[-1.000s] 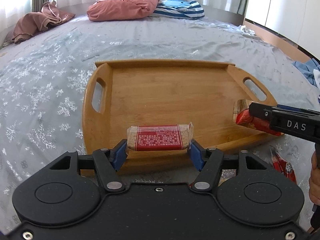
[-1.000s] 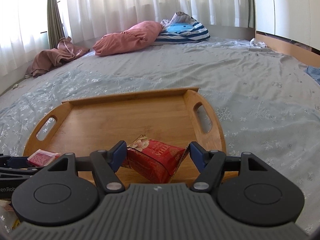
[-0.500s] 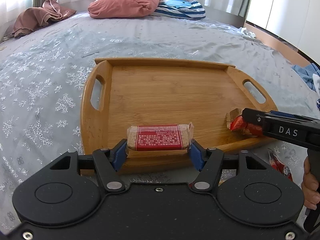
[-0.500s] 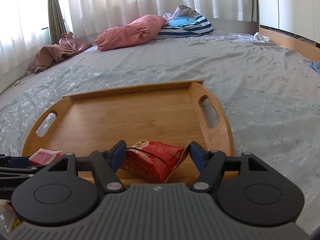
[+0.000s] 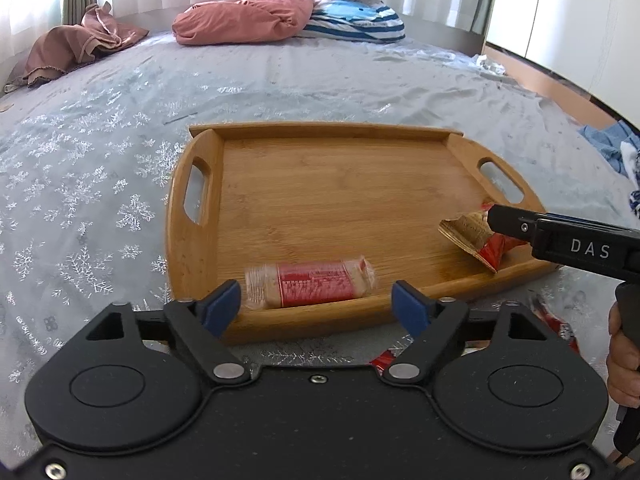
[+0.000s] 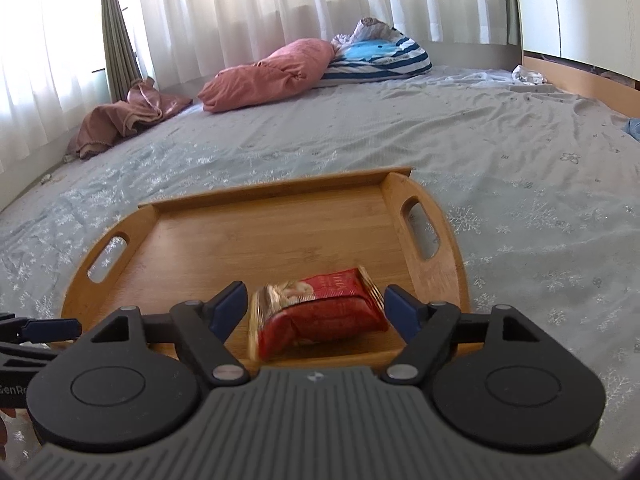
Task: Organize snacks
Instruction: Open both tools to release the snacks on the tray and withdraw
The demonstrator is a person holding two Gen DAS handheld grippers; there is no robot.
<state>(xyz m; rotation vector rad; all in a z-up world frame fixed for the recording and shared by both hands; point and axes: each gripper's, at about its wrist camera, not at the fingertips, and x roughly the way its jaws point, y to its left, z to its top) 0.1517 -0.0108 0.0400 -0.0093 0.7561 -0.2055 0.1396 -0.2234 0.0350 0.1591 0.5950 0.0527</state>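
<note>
A wooden tray (image 5: pixel 340 184) with two handle slots lies on the bed. A clear-wrapped biscuit pack with a red label (image 5: pixel 310 286) lies on the tray's near edge, between the fingers of my left gripper (image 5: pixel 316 306). The jaws are opening and the blue pads stand clear of the pack. In the right wrist view a red snack bag (image 6: pixel 318 312) rests at the tray's (image 6: pixel 256 236) near right corner. My right gripper (image 6: pixel 314 306) is also opening, its pads off the bag. The same red bag (image 5: pixel 476 238) shows in the left view beside the right gripper's black finger.
Red snack packets (image 5: pixel 560 328) lie on the snowflake bedspread (image 5: pixel 100 184) just in front of the tray. A pink pillow (image 5: pixel 244 16), a striped cushion (image 5: pixel 356 20) and a brown cloth (image 5: pixel 76 50) sit at the far end. A hand (image 5: pixel 624 356) grips the right tool.
Both grippers have let go: the biscuit pack and the red bag dropped from between the pads onto the tray's near edge, and both pairs of jaws stand wider apart.
</note>
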